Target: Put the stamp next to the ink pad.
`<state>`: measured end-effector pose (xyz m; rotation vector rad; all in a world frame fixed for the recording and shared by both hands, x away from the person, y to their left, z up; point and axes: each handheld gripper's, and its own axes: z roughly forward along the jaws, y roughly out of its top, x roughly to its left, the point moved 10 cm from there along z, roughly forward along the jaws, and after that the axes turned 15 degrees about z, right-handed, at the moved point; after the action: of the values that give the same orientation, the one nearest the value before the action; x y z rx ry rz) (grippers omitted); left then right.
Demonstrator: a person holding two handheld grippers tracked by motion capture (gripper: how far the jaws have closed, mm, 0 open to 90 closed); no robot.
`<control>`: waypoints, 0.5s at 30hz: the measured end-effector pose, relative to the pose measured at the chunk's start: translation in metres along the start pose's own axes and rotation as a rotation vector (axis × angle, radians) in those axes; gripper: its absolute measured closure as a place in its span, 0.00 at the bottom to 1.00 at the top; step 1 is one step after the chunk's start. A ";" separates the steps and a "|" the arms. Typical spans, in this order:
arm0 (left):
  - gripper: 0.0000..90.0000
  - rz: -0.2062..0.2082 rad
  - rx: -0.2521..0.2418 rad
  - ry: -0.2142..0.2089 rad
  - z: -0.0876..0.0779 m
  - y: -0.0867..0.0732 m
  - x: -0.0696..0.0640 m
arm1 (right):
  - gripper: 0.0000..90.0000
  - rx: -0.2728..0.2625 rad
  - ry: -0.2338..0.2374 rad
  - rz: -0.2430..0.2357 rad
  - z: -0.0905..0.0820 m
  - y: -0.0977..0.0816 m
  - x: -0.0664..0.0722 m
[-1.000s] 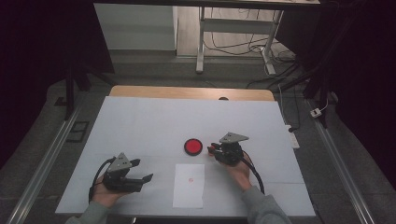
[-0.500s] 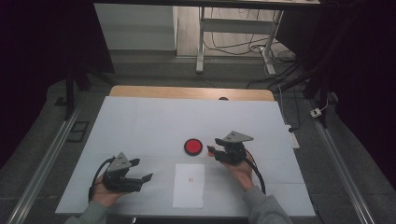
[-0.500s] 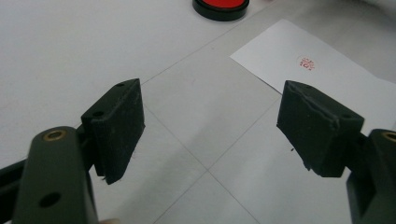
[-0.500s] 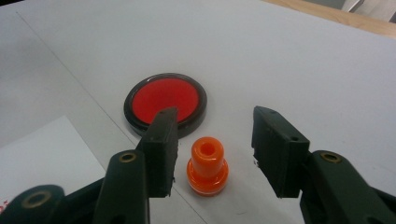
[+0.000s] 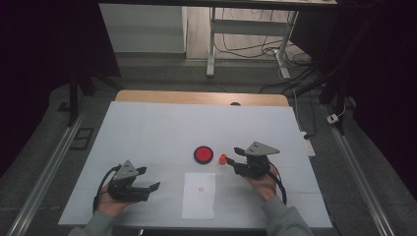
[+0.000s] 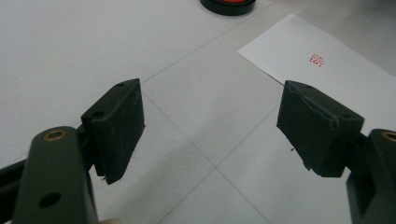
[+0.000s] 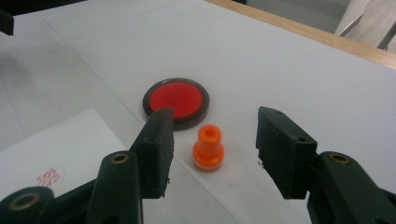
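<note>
The right gripper (image 7: 212,154) stands with its two blocky black jaws apart, their matte pads scuffed at the edges; they have just been opening, and the small orange stamp (image 7: 208,149) stands upright on the table between them, touched by neither pad. The stamp is smooth plastic, a round base with a narrower knob on top, and in the high view it sits right of centre (image 5: 223,159), just off the gripper's tips (image 5: 235,158). A second ago those jaws were shut around it, nearer the ink pad; now the hand has drawn back toward the right of the frame and the stamp stands free.

Just behind the stamp lies one round ink pad (image 7: 176,102), a flat red disc in a dark rim. Below it in the high view lies one sheet of white paper (image 5: 199,194), carrying a single faint red stamp mark (image 5: 200,189).

The left gripper (image 5: 148,179), at the lower left of the high view, has its jaws wide and nothing between them; it sits where it did before. Its pads (image 6: 119,128) look worn and chipped. The table (image 5: 147,132) is covered in smooth white sheeting with faint seams.
</note>
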<state>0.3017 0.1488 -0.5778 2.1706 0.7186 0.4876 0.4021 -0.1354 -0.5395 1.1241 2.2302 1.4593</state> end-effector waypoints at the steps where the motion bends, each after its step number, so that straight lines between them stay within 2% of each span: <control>1: 0.25 0.002 0.001 0.002 0.000 0.000 0.000 | 0.51 0.001 -0.003 0.003 -0.005 -0.002 -0.001; 8: 0.25 0.001 -0.004 0.001 0.000 0.000 0.001 | 0.51 -0.013 -0.035 0.004 -0.032 -0.011 -0.010; 15: 0.25 -0.002 -0.001 0.004 0.000 -0.001 0.001 | 0.50 0.002 -0.051 0.011 -0.056 -0.031 -0.019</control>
<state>0.3023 0.1499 -0.5784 2.1683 0.7227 0.4906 0.3685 -0.1926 -0.5436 1.1625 2.1947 1.4168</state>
